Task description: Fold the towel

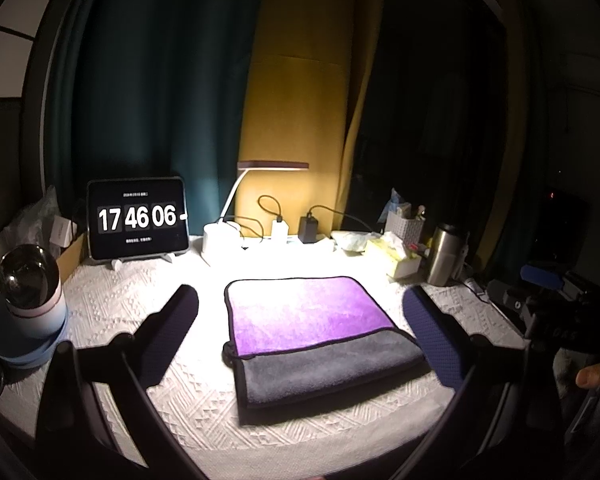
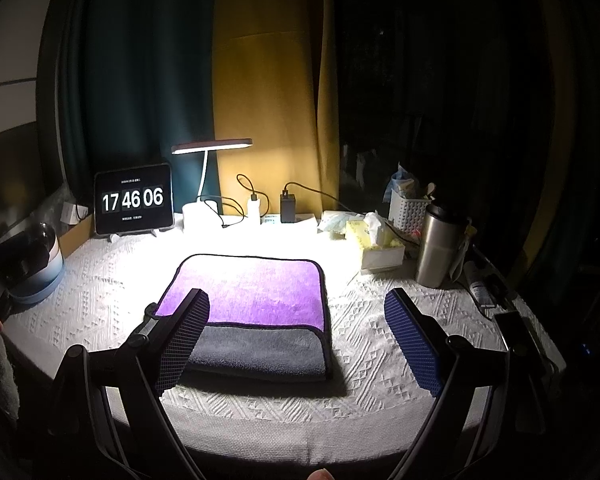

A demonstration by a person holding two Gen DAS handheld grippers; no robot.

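Note:
A folded towel lies flat on the white textured table cover, purple side on top with a grey layer showing along its near edge; it also shows in the right wrist view. My left gripper is open and empty, held above the towel with one finger on each side of it. My right gripper is open and empty, over the towel's right edge, its left finger in front of the towel's near left corner. The right gripper's body shows at the far right of the left wrist view.
At the back stand a tablet clock, a lit desk lamp, chargers with cables, a tissue box, a white basket and a steel tumbler. A round white-and-blue device sits at the left edge.

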